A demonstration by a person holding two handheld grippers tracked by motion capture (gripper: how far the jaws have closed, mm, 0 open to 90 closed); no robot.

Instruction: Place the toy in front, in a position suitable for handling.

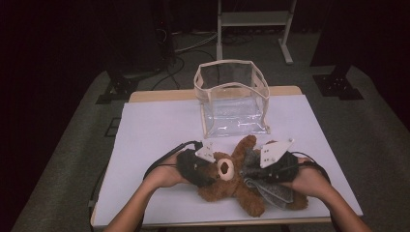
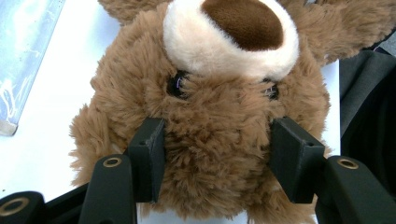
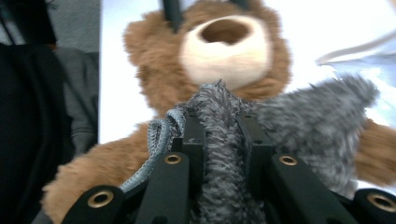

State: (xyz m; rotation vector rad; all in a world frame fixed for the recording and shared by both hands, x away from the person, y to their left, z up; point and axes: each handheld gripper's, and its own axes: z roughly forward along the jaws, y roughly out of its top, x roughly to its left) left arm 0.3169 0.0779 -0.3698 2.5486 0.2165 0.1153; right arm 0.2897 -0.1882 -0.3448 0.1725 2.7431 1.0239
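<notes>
The teddy bear (image 1: pixel 232 174) lies on its back on the white table (image 1: pixel 154 135), just in front of the clear bag (image 1: pixel 232 99), its long axis running toward the bag. The left gripper (image 2: pixel 217 154) clamps the bear's head from its left side. The right gripper (image 3: pixel 223 140), on the bear's other side, is closed on the grey knit garment (image 3: pixel 299 126) draped across the torso; the garment lies directly ahead of those jaws.
</notes>
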